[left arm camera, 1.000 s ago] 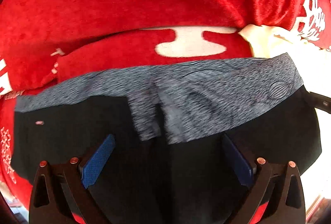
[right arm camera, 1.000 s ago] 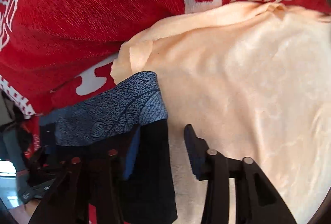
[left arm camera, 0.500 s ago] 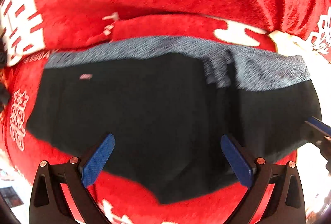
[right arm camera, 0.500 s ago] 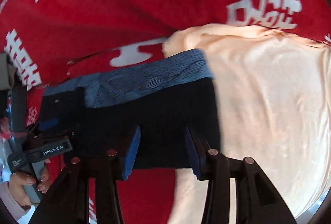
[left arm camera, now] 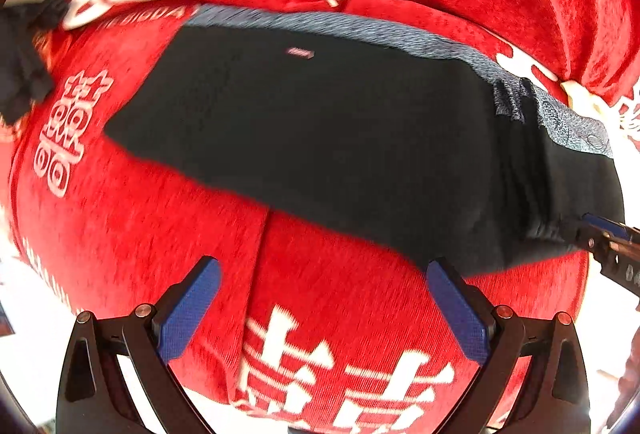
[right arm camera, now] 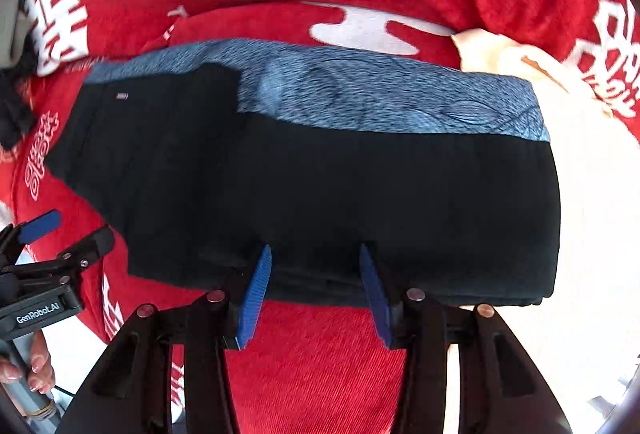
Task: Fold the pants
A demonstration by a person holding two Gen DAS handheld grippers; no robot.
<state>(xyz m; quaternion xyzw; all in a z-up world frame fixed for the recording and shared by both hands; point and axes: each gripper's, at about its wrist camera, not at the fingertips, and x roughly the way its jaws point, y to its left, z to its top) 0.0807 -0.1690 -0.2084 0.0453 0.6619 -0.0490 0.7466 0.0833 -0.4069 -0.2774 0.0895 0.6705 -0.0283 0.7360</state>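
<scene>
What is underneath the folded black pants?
The black pants lie on a red cloth with white characters; their right end overlaps a cream garment. Whatever lies directly beneath the pants is covered.

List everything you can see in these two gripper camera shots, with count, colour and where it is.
pants: one, black with a blue-grey patterned waistband, folded, lying on the red cloth
red cloth: one, red with white characters, covering the surface under everything
pale cloth: one, cream, beside the pants at their right end in the right wrist view
left gripper: one, black with blue pads, open, above bare red cloth
right gripper: one, black with blue pads, at the pants' near edge
hand: one, holding the left gripper's handle
</scene>
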